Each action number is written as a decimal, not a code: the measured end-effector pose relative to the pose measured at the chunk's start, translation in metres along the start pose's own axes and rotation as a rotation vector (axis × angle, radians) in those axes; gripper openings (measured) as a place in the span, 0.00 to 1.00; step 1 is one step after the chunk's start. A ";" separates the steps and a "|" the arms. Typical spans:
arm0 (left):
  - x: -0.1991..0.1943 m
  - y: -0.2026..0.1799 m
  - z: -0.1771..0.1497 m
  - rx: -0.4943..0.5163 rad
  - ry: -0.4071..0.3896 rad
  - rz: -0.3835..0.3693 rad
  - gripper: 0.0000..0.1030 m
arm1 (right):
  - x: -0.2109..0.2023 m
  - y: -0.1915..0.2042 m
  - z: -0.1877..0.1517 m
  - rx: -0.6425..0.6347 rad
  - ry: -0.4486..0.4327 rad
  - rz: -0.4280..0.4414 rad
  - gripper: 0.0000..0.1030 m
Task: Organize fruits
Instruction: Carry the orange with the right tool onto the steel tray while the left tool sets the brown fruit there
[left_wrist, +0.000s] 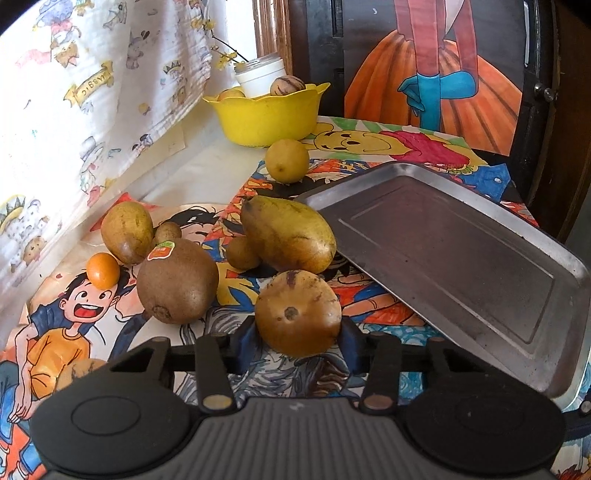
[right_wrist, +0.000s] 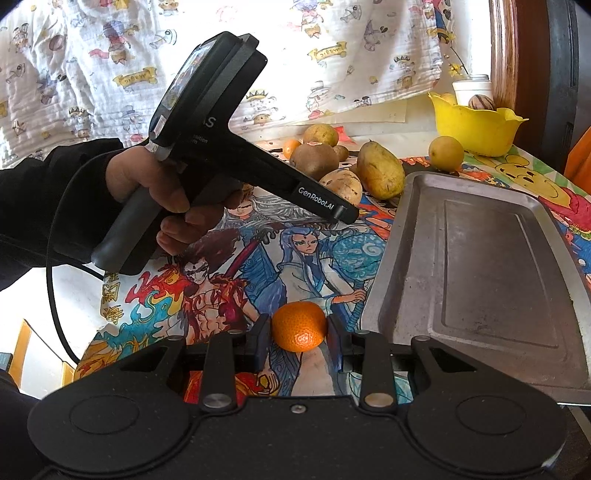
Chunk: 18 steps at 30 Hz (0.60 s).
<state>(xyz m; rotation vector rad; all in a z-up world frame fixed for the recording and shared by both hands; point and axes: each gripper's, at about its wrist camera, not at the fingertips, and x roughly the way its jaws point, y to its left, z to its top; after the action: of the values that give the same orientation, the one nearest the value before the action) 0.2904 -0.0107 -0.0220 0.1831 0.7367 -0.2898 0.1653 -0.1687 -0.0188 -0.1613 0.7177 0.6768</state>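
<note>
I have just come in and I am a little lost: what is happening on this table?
A person is sorting fruit with two handheld grippers. The left gripper has its fingers against a brownish-yellow fruit beside the fruit pile. The right gripper is shut on a small orange beside the metal tray, which holds nothing yet. The yellow bowl at the back already holds some fruit.

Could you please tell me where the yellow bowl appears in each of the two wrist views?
Left wrist: yellow bowl stands upper centre, behind the round yellow fruit.
Right wrist: yellow bowl stands upper right, beyond the metal tray.
Shared landmark: the metal tray.
</note>
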 end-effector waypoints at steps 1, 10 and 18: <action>-0.001 0.000 0.000 -0.005 0.001 -0.006 0.48 | 0.000 0.000 0.000 0.003 -0.002 0.002 0.33; -0.033 -0.009 0.002 -0.028 -0.025 -0.010 0.48 | -0.017 -0.003 0.000 0.016 -0.059 0.021 0.33; -0.066 -0.019 0.035 -0.048 -0.080 0.017 0.48 | -0.055 -0.040 0.024 0.079 -0.171 0.025 0.33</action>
<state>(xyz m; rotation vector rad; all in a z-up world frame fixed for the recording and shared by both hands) 0.2596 -0.0253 0.0472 0.1309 0.6620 -0.2617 0.1727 -0.2197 0.0314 -0.0215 0.5815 0.6761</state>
